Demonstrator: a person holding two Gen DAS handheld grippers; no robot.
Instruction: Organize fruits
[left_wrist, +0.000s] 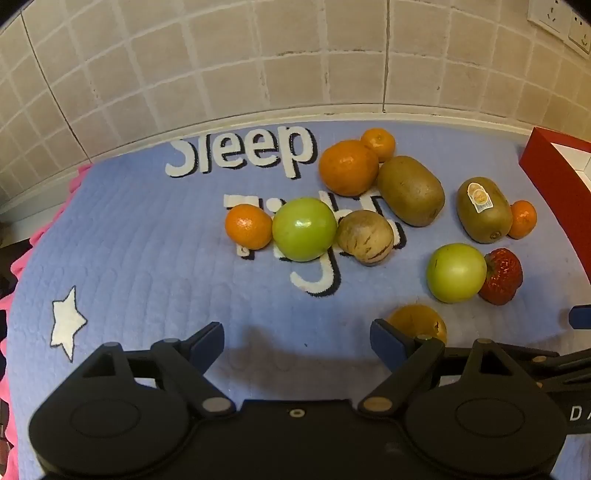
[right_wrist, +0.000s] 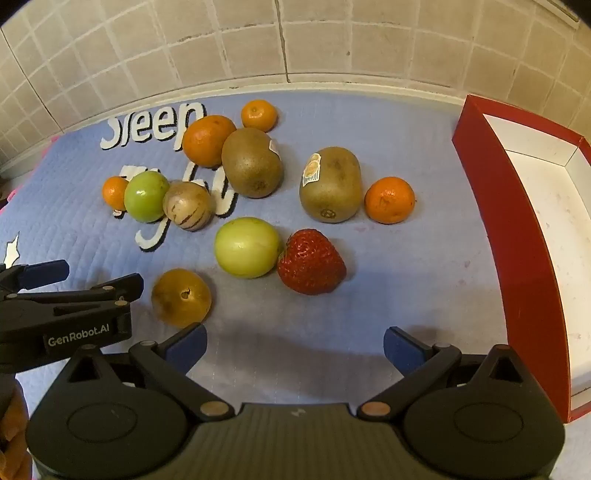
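Fruits are lying loose on the blue mat that is covering the bench, and none is sitting yet in the red box at my right, whose white floor is showing bare. I am holding both sets of jaws spread as wide as they go, with nothing between them: my right gripper is hovering over bare mat just short of the strawberry, and my left gripper is hanging near the brownish round fruit. The strawberry is touching a pale green fruit, so I am risking a nudge that sends the green one rolling if I close on the berry carelessly, and a soft berry is likely bruising under a hard pinch. The two kiwis and the mandarins are crowding together farther back, so a reach there is likely knocking neighbours. My two grippers are also sitting close together, and crossing paths could mean a collision.
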